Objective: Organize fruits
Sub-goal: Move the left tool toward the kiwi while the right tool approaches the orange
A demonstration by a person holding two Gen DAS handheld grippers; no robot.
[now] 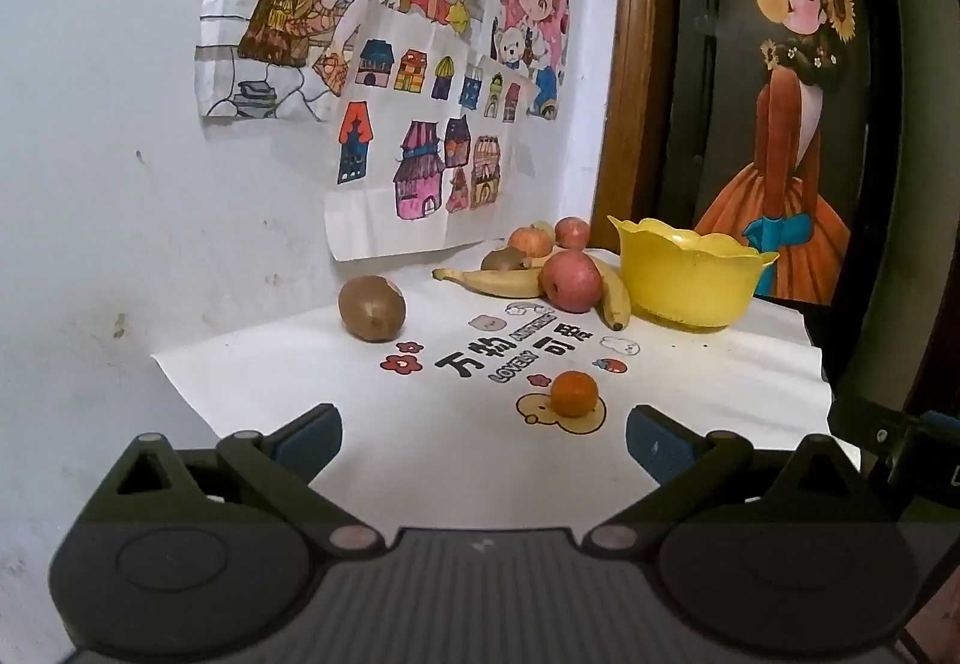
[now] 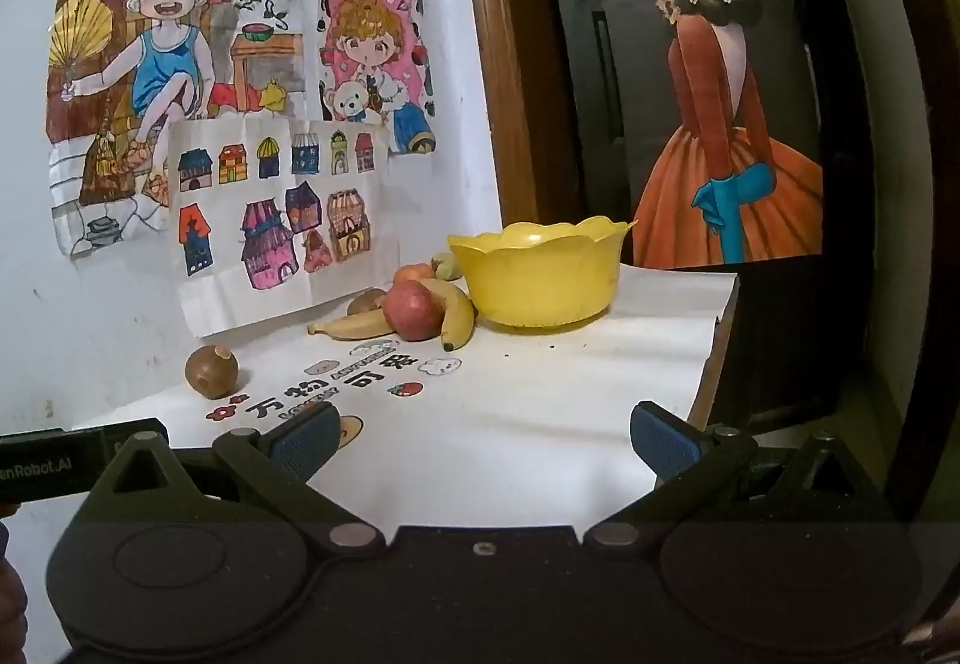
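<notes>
A yellow scalloped bowl (image 1: 690, 277) (image 2: 540, 274) stands at the back right of the white cloth and looks empty. Left of it lie two bananas (image 1: 504, 281) (image 2: 456, 313), a red apple (image 1: 570, 280) (image 2: 414, 310), a kiwi (image 1: 503, 259) and more apples (image 1: 573, 232) behind. A lone kiwi (image 1: 372, 307) (image 2: 211, 371) sits near the wall at the left. A small orange (image 1: 574, 394) rests just ahead of my left gripper (image 1: 483, 439), which is open and holds nothing. My right gripper (image 2: 483, 436) is open too, above the cloth's near part.
The white cloth (image 1: 708, 388) (image 2: 570, 400) carries printed characters and cartoons. Its right edge (image 2: 717, 340) drops off beside a dark door with a poster. Drawings hang on the wall (image 1: 120, 184) behind and to the left. The other gripper's body (image 2: 54, 463) shows at the left.
</notes>
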